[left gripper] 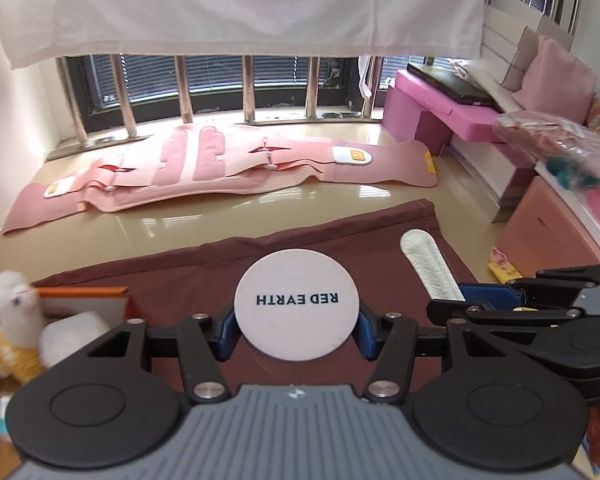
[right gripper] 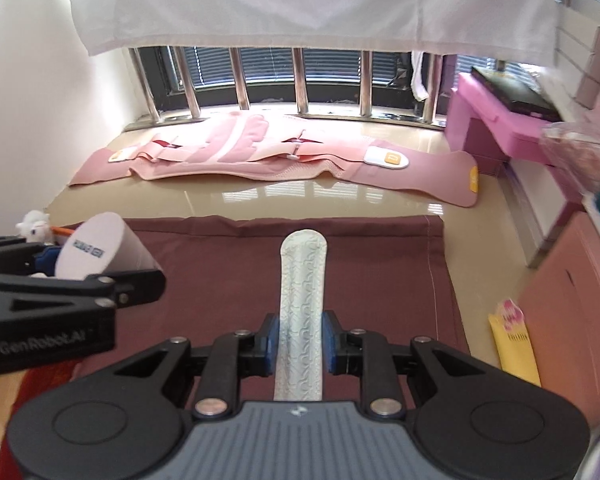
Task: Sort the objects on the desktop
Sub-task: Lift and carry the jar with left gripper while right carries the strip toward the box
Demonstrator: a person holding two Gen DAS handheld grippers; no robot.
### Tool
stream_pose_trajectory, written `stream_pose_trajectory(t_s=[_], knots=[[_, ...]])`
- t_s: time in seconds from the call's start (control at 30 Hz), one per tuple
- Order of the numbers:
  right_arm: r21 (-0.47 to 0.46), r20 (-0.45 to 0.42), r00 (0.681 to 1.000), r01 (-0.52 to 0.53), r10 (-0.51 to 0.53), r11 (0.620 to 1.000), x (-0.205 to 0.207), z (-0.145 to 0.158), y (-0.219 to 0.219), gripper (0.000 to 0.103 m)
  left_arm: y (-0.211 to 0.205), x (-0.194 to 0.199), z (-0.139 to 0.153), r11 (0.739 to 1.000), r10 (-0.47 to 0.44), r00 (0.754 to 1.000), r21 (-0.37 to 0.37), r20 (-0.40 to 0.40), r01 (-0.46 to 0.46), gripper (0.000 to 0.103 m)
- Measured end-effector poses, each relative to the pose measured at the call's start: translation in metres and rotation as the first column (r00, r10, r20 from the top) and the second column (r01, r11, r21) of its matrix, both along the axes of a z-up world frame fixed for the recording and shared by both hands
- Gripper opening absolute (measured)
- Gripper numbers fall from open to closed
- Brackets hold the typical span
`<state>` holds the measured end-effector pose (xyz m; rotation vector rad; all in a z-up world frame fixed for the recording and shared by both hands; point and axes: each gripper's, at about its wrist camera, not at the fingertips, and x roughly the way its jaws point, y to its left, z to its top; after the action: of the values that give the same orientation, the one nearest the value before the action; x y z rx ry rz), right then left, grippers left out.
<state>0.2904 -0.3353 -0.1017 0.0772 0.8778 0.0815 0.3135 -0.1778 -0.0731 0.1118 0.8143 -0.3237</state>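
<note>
Jar [left gripper: 296, 304], white round lid reading RED EARTH upside down, sits pinched between the blue pads [left gripper: 226, 334] of the left tongs [left gripper: 296, 332], over the maroon cloth [left gripper: 204, 268]. Left wrist view: cloth covers the worktop [left gripper: 228, 220], glossy beige beyond its far edge. White embossed pad [left gripper: 428, 268] lies to the right, its near end going into the right tongs [left gripper: 484, 300], which come in from the right edge. Plush llama [left gripper: 14, 312] at far left, blurred, next to an orange-edged box [left gripper: 88, 294] and a white lump I can't identify. Pink brace [left gripper: 220, 164] spread flat near the window bars [left gripper: 248, 88]. Yellow packet [left gripper: 504, 268] at the cloth's right side, beside pink boxes [left gripper: 440, 96]. White cloth [left gripper: 236, 4] hangs above.

Right wrist view: right tongs [right gripper: 300, 340] pinch the pad [right gripper: 302, 280] by its near part; the pad points straight away over the maroon cloth [right gripper: 380, 272]. Left tongs [right gripper: 76, 276] at left, gripping the jar [right gripper: 100, 246], lid tilted toward the camera. Llama [right gripper: 34, 230] behind it. Brace [right gripper: 276, 152] near the bars [right gripper: 240, 80]. Yellow packet [right gripper: 512, 344] at right, off the cloth, against a pink box [right gripper: 564, 300].
</note>
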Motion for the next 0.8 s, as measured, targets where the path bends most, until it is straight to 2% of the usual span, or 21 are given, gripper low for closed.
stream_pose_trajectory(t_s=[0.2, 0.43, 0.8], knots=[[-0.019, 0.009, 0.998, 0.058, -0.058, 0.998, -0.053, 0.025, 0.025, 0.021, 0.032, -0.041, 0.031, 0.997, -0.060, 0.998, -0.045, 0.023, 0.061, 0.055], [-0.043, 0.031, 0.994, 0.109, -0.108, 0.993, -0.108, 0.048, 0.074, 0.021, 0.082, -0.077, 0.054, 0.992, -0.114, 0.992, -0.050, 0.047, 0.116, 0.055], [-0.057, 0.044, 0.990, 0.139, -0.137, 0.989, -0.165, 0.068, 0.153, 0.021, 0.171, -0.115, 0.060, 0.988, -0.134, 0.990, -0.070, 0.034, 0.136, 0.055]])
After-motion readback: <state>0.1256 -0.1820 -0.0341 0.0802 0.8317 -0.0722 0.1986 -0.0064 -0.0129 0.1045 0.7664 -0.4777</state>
